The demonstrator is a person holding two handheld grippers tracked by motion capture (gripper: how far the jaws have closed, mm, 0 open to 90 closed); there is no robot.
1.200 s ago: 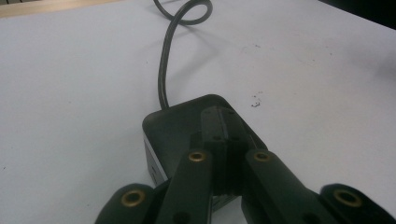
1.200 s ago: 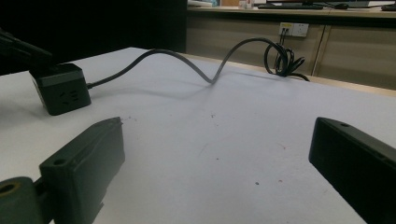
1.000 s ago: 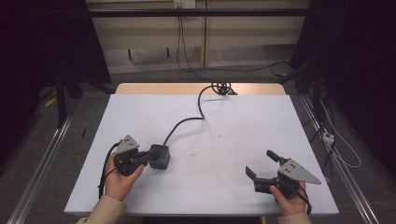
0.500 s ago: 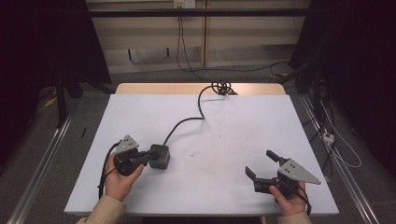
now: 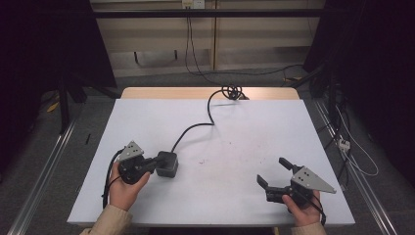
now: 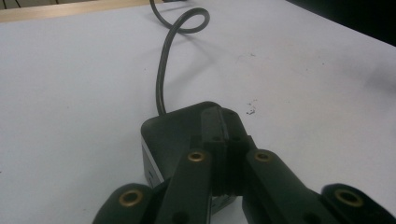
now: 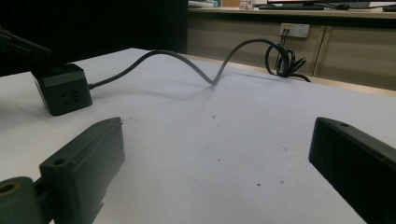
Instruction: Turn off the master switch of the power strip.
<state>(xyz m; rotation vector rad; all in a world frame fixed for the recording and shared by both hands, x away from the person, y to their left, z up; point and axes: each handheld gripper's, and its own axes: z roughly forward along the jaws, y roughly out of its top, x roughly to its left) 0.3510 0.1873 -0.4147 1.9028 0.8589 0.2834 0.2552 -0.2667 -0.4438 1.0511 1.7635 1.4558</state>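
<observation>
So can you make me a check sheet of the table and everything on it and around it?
Surface: white table top, a few small dark specks, wooden edge at the far side.
Job's things: black socket cube standing on the table near the left side.
Clutter: nothing seen.
Grippers: left gripper shut, its tips resting on top of the cube; right gripper open, nothing between its fingers, apart from the cube.
Cables: the cube's dark cord snakes to a coil at the far edge; a cable trails from each gripper.
Surroundings: grey floor, wall sockets, loose wires on the floor.
</observation>
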